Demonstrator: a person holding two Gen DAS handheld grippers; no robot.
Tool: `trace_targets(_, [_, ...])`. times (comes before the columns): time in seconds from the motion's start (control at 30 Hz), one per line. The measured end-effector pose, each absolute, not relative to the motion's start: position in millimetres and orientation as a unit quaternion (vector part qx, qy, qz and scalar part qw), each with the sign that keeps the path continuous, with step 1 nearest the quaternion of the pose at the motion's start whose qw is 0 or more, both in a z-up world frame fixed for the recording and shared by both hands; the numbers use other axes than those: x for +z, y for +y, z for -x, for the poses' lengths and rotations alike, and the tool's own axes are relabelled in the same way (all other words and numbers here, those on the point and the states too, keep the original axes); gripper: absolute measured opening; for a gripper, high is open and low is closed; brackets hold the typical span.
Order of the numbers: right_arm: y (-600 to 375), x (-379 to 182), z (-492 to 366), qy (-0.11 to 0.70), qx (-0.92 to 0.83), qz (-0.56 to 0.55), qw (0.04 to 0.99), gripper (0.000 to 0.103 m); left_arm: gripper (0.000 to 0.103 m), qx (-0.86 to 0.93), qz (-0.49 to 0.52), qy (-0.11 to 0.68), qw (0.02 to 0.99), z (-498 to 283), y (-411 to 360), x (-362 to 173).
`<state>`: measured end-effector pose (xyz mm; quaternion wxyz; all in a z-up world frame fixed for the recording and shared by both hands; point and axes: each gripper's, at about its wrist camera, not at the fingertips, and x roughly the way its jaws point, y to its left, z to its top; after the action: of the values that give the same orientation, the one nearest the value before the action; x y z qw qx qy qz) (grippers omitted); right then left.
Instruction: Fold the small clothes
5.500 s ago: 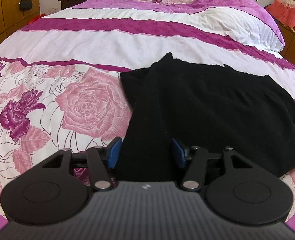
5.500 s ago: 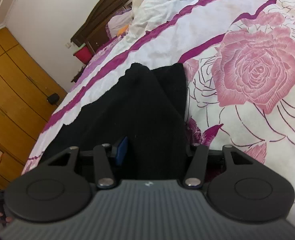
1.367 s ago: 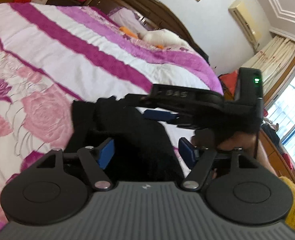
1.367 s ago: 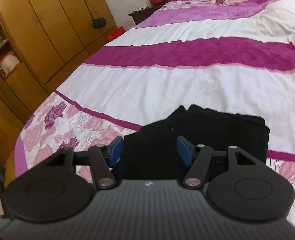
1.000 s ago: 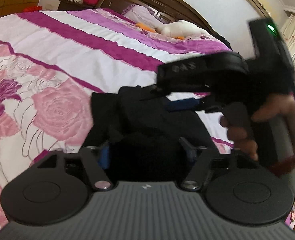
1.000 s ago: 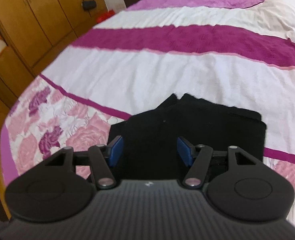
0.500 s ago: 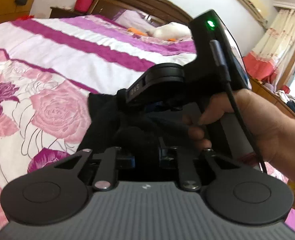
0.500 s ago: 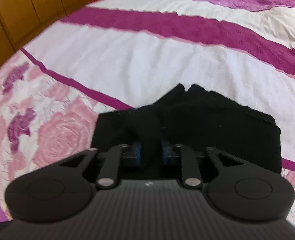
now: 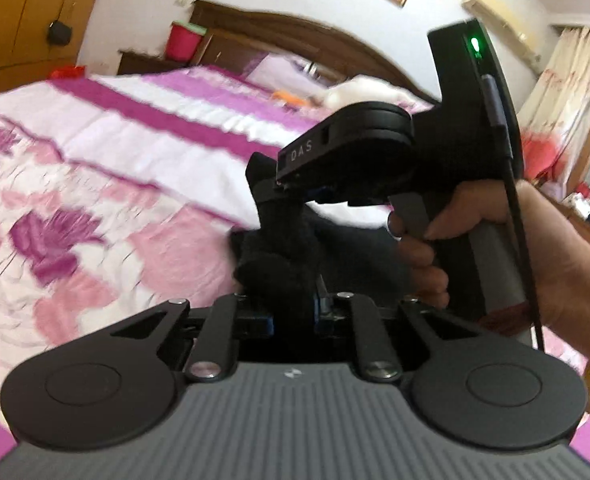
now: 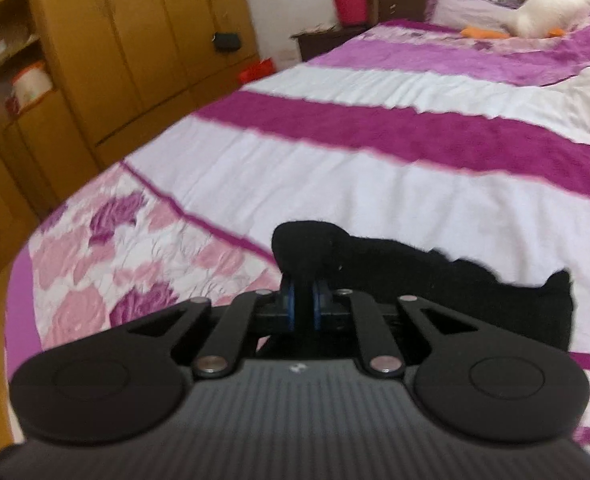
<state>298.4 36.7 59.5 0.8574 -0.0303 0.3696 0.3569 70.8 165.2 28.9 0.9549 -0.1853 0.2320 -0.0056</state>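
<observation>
A black knitted garment (image 9: pixel 279 240) lies partly folded on the flowered bedspread (image 9: pixel 95 160). My left gripper (image 9: pixel 293 312) is shut on a bunched edge of it, the blue pads pressed into the cloth. Just beyond, a hand (image 9: pixel 495 240) holds my right gripper (image 9: pixel 269 188), which pinches another raised fold of the same garment. In the right wrist view, the right gripper (image 10: pixel 303 300) has its pads closing tight on a hump of the black garment (image 10: pixel 435 276), which trails off to the right over the bedspread (image 10: pixel 335 184).
The bed runs back to a dark wooden headboard (image 9: pixel 275 28) with pillows and a white plush toy (image 10: pixel 551 12). A wooden wardrobe (image 10: pixel 95 60) stands along the left side. A red bucket (image 10: pixel 349 4) sits on the nightstand.
Both grippers have gone from open to shut on the black garment and lifted its edge off the bed. The right gripper and its hand have come closer in the left wrist view.
</observation>
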Motion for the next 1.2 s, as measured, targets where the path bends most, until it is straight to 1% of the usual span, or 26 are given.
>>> trace_targets(0.1, [38.4,44.1,-292.6,0.385,0.361,0.039,0.848,0.017,0.024,-0.002,0.184,0.252,0.950,-70.4,166.7,18.5])
trace_targets(0.2, [17.1,48.4,-278.4,0.379,0.369,0.021,0.848,0.031,0.034,0.005,0.162,0.251,0.954,-66.6,165.9,17.4])
trace_targets(0.23, [6.7,53.0,-273.8,0.375,0.375,0.011,0.847,0.037,0.037,0.008,0.157,0.249,0.956,-65.0,166.7,18.5])
trace_targets(0.27, [-4.8,57.5,-268.4,0.370,0.380,0.003,0.848,0.040,0.038,0.010,0.156,0.247,0.956,-64.0,168.0,20.5])
trace_targets(0.4, [-56.5,70.2,-248.3,0.350,0.375,-0.010,0.858,0.041,0.041,0.019,0.165,0.238,0.957,-51.1,179.1,29.5])
trace_targets(0.57, [-110.9,63.3,-235.7,0.342,0.314,-0.006,0.886,0.041,0.042,0.037,0.168,0.223,0.960,-40.1,184.8,45.8])
trace_targets(0.73, [-142.2,45.7,-229.6,0.355,0.280,-0.046,0.891,0.044,0.049,0.008,0.188,0.243,0.952,-52.9,183.5,47.3])
trace_targets(0.83, [-146.1,33.4,-225.4,0.360,0.278,-0.070,0.888,0.053,0.050,0.009,0.187,0.270,0.945,-67.4,181.4,38.9])
trace_targets(0.9, [-143.2,26.9,-223.5,0.358,0.279,-0.071,0.888,0.053,0.051,0.015,0.178,0.287,0.941,-77.9,181.5,29.6])
trace_targets(0.97, [-143.2,20.6,-222.7,0.358,0.279,-0.070,0.888,0.058,0.055,0.017,0.164,0.300,0.939,-85.3,181.4,21.6])
trace_targets(1.0, [-144.7,19.4,-223.0,0.358,0.280,-0.074,0.887,0.059,0.057,0.018,0.160,0.305,0.939,-87.7,181.7,19.1])
trace_targets(1.13, [-159.6,25.2,-225.2,0.349,0.289,-0.120,0.883,0.060,0.059,0.001,0.153,0.300,0.942,-90.6,183.6,24.5])
trace_targets(1.17, [-162.6,25.6,-225.4,0.344,0.288,-0.130,0.884,0.068,0.061,-0.008,0.151,0.298,0.943,-92.4,183.7,27.1])
trace_targets(1.2, [-164.5,25.5,-226.0,0.339,0.285,-0.137,0.886,0.072,0.066,-0.015,0.152,0.298,0.942,-94.5,183.4,29.8])
